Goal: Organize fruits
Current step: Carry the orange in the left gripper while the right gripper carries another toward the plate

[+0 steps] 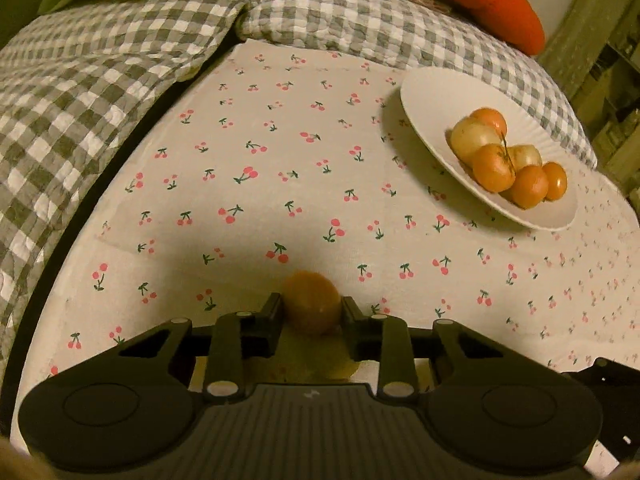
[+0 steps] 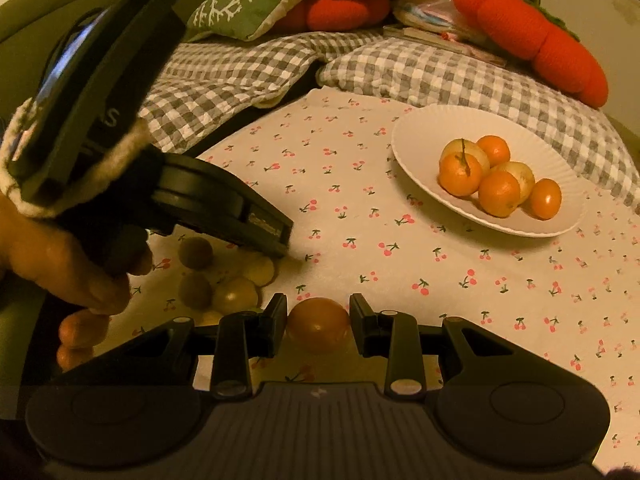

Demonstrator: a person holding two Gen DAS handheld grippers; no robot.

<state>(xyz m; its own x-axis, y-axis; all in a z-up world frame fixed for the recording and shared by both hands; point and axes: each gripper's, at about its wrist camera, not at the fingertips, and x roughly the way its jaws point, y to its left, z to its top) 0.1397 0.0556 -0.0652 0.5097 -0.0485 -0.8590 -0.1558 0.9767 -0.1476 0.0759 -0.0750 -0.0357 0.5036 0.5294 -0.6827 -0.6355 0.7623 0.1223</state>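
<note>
Gathering about half done: six round orange and pale-yellow fruits sit on the white paper plate [image 2: 516,128]. Left gripper [image 1: 311,309] and right gripper [image 2: 318,320] fingers each clamp a small orange fruit [image 1: 311,305] low over the cherry-print cloth [image 1: 280,152]. Roughly seven loose fruits [image 2: 224,280], dim, remain nearby.

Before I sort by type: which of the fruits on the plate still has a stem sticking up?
The orange fruit at the pile's left front on the white plate: a thin stem rises from its top. The others in the pile show no stem.
</note>
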